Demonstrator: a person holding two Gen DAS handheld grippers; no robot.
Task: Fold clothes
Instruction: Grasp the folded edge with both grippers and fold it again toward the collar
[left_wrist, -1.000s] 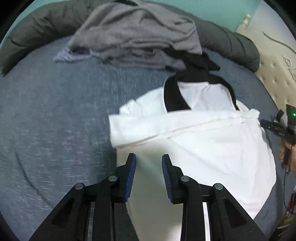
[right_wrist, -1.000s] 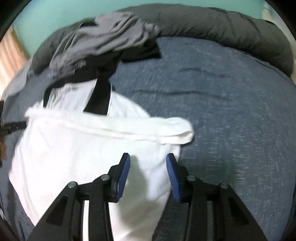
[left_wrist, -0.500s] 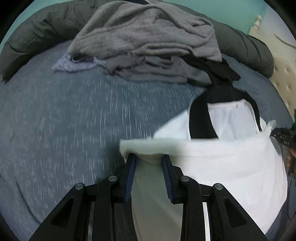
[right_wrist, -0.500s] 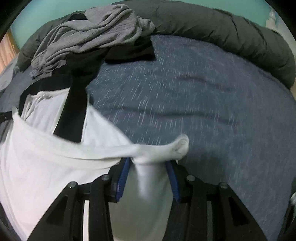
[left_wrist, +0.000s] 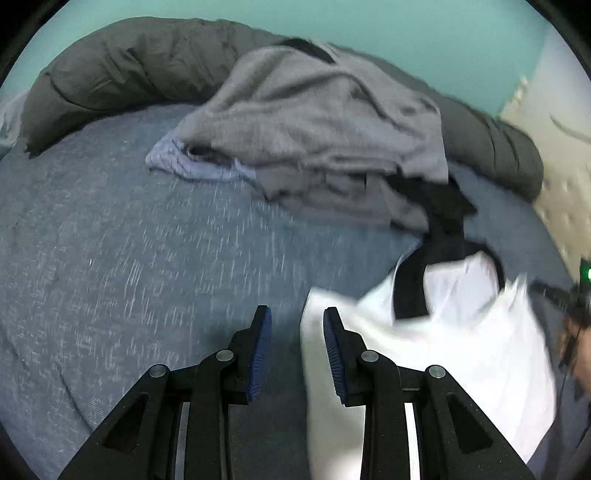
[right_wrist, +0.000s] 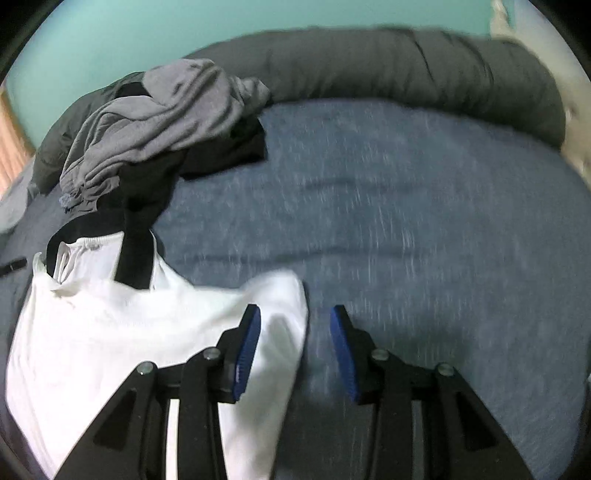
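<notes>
Both claws of mine stand released over the bed. On my left gripper (left_wrist: 297, 314) the blue pads (left_wrist: 261, 343) are parted with nothing pinched; the left edge of the white shirt (left_wrist: 461, 339) runs up through the gap close against the right-hand pad, but whether cloth and pad touch I cannot tell through the blur. On my right gripper (right_wrist: 295, 314) the jaws also stand apart and hold nothing: the shirt's (right_wrist: 110, 332) right edge lies under the left-hand pad (right_wrist: 248, 343) and partway into the gap, and the right-hand pad sits over bare blue bedspread (right_wrist: 424, 229).

That white shirt lies flat on the near part of the bed, between my two claws, its fold line running across and its neck end pointing away from me. A black garment (right_wrist: 138, 236) drapes down from the far pile and across the shirt's far end, a strip of it resting on the white cloth.

Farther off sits a heap of grey clothes (left_wrist: 314, 122), with a pale blue piece (left_wrist: 188, 166) poking out at its left side. Behind it all, a dark grey rolled duvet (right_wrist: 406, 70) curves along the far edge of the bed, against a teal wall (right_wrist: 92, 44). From my left claw's camera, part of my other hand (left_wrist: 576, 350) shows at the right edge.
</notes>
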